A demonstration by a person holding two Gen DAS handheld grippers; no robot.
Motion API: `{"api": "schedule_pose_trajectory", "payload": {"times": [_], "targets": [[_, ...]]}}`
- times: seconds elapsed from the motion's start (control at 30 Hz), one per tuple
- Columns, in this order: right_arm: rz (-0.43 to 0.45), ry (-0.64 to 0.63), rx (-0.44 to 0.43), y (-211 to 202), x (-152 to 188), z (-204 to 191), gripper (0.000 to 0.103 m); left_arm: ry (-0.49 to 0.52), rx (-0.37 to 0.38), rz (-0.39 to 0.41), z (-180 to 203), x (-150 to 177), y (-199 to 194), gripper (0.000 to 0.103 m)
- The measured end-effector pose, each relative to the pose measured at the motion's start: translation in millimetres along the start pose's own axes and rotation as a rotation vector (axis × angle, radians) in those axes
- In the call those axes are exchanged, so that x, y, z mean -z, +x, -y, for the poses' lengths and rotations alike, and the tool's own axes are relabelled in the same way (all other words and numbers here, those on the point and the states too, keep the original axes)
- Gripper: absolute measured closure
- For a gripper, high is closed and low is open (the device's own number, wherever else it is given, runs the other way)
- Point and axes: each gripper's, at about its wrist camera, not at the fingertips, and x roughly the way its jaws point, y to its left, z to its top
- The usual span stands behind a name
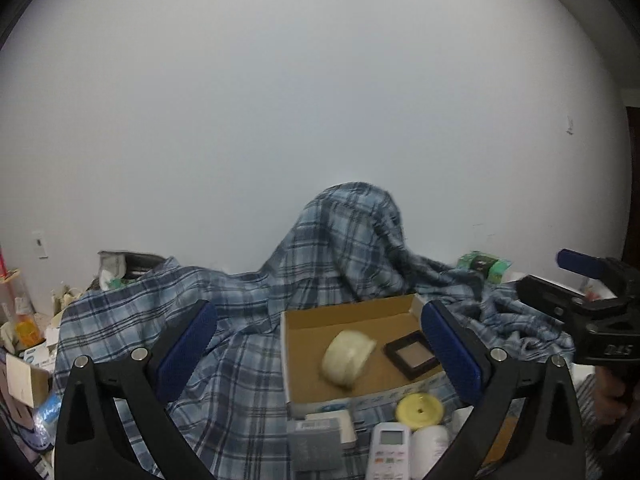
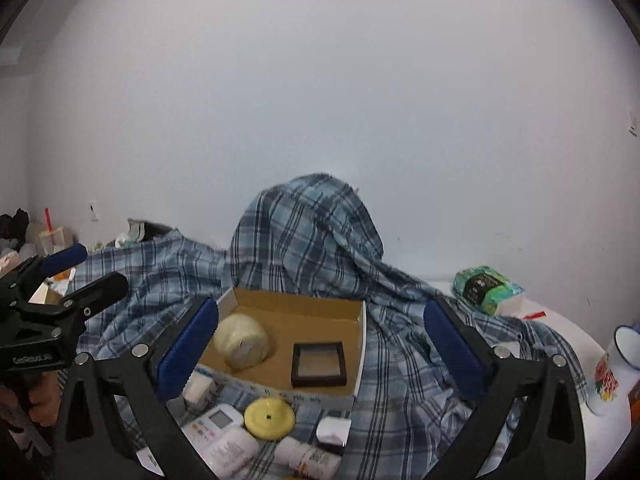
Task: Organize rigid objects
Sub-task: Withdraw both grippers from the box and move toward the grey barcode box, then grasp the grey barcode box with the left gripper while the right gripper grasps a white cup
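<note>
An open cardboard box (image 1: 352, 312) (image 2: 300, 304) sits on a blue plaid cloth (image 1: 240, 360) (image 2: 400, 360). In it lie a cream roll of tape (image 1: 346, 356) (image 2: 244, 340) and a small black frame (image 1: 412, 354) (image 2: 319, 364). In front of the box lie a yellow disc (image 1: 419, 410) (image 2: 269, 417), a white remote (image 1: 390, 454) (image 2: 214, 424), white bottles (image 2: 306, 456) and small boxes (image 1: 316, 444). My left gripper (image 1: 320, 344) is open and empty above the cloth, left of the box. My right gripper (image 2: 322, 340) is open and empty, straddling the box.
The plaid cloth is draped over a tall lump (image 1: 352, 232) behind the box by the white wall. A green packet (image 2: 484, 288) and a printed mug (image 2: 616, 368) stand at the right. Clutter and cartons (image 1: 24, 360) crowd the left edge.
</note>
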Motion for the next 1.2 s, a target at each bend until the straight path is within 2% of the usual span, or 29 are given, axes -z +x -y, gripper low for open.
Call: {"api": "schedule_pose_trajectory", "payload": {"times": [0.1, 0.2, 0.4, 0.57, 0.87, 1.2], "targets": [[-0.01, -0.022, 0.009, 2.5, 12.7, -3.1, 0.001, -0.007, 0.002, -0.032, -3.5, 14.3, 7.6, 0.0], [-0.009, -0.031, 0.022, 8.7, 22.4, -3.6, 0.001, -0.034, -0.027, -0.016, -10.0, 27.5, 6.1, 0.0], [-0.049, -0.054, 0.02, 24.6, 42.0, -1.0, 0.0, -0.037, -0.023, -0.04, -14.4, 43.6, 11.7, 0.0], [-0.102, -0.049, 0.023, 36.0, 50.4, 3.5, 0.001, -0.034, -0.006, -0.065, -13.4, 47.2, 18.6, 0.0], [-0.096, -0.051, 0.028, 32.9, 50.6, 3.3, 0.0, -0.073, -0.007, -0.116, -21.2, 51.0, 28.2, 0.0], [-0.146, -0.041, 0.057, 40.9, 52.3, 6.4, 0.001, -0.078, 0.017, -0.349, -20.0, 66.9, 60.9, 0.0]]}}
